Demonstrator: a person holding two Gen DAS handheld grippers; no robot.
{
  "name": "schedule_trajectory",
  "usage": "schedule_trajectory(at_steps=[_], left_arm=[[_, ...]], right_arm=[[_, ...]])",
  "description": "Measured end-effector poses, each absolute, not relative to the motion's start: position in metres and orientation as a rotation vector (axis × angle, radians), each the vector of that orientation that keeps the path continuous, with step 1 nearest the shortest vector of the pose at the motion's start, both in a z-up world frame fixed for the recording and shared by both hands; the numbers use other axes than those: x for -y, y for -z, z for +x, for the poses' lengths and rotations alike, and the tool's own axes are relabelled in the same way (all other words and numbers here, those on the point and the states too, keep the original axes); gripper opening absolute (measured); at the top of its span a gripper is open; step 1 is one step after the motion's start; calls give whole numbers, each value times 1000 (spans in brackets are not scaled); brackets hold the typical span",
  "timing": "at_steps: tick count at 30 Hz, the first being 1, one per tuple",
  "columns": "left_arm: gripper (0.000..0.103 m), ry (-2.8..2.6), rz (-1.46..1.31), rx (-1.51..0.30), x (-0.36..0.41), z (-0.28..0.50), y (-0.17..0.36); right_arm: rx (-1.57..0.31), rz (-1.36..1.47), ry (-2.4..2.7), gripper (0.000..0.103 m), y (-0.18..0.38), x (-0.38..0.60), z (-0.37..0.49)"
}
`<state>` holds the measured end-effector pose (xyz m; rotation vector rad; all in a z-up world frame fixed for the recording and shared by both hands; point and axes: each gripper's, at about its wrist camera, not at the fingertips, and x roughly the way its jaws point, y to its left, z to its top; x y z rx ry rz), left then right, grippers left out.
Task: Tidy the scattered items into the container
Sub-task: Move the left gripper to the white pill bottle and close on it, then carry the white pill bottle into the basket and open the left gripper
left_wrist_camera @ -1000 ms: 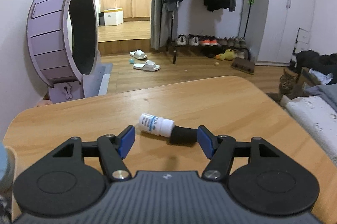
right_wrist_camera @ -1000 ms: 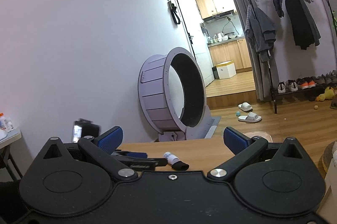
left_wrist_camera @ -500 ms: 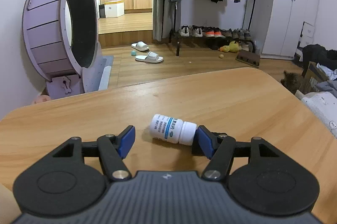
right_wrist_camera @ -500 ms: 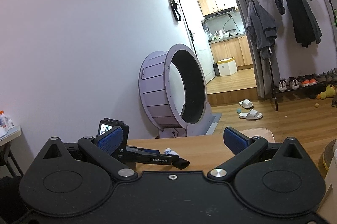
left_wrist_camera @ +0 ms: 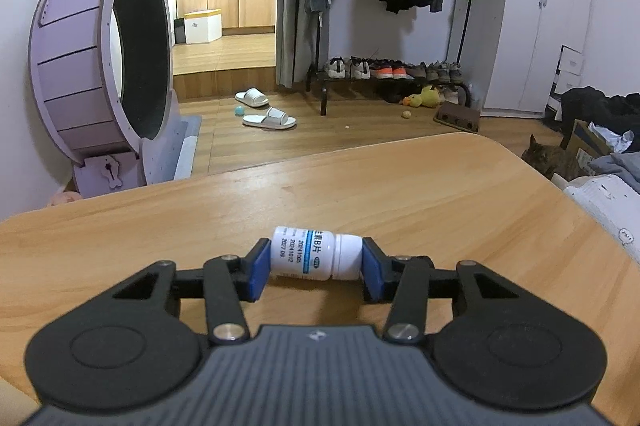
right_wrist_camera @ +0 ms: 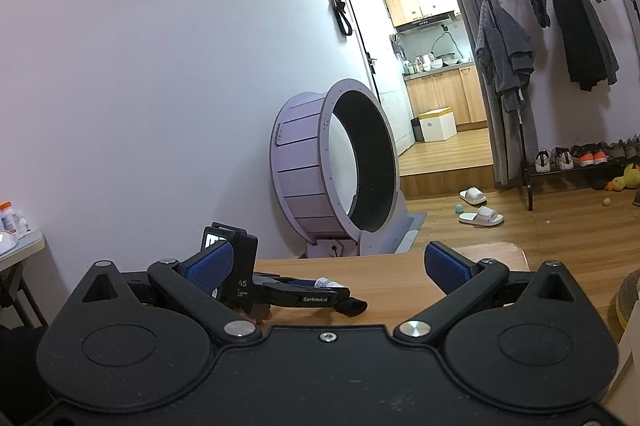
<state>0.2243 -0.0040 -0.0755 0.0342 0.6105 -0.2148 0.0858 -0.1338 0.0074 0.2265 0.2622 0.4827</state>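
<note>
A small white pill bottle (left_wrist_camera: 316, 256) with a blue-striped label lies on its side on the wooden table (left_wrist_camera: 400, 194). My left gripper (left_wrist_camera: 316, 260) is low over the table, its jaws closing with the blue pads pressed on the bottle's base and cap. The right wrist view shows that gripper (right_wrist_camera: 320, 286) from the side, the bottle (right_wrist_camera: 326, 283) between its fingers. A small black cylinder (right_wrist_camera: 354, 307) lies by the left gripper's outer finger. My right gripper (right_wrist_camera: 326, 266) hovers behind, open, with nothing between its pads. No container shows in either view.
A large purple cat wheel (left_wrist_camera: 100, 66) stands on the floor beyond the table's far left edge. A cat (left_wrist_camera: 548, 158) and a white padded thing (left_wrist_camera: 600, 198) sit off the right edge. A round rimmed object (right_wrist_camera: 628, 298) shows at the right.
My left gripper moved forward and down to the bottle, then its jaws came in onto the bottle's two ends. The black cylinder now sits outside the right finger. The right gripper stayed put.
</note>
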Motion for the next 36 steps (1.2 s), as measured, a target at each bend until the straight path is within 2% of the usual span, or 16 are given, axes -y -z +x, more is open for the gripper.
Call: schedule_trajectory(at_steps=[6,17,27,36], left_arm=[[47,205,32,-556,3,200,51],[47,266,69,-488,4,96,2],[47,139,53,-470,-57,29,-16],[47,-48,59,-507,-121,34,-10]], right_arm=[[-260,228,-491,103,-9,131,84],[-260,222,-532,103,-10,120,79],[-280,179,-613,103,-11,89,73],[-295,149,-649,103,-10,72,69]])
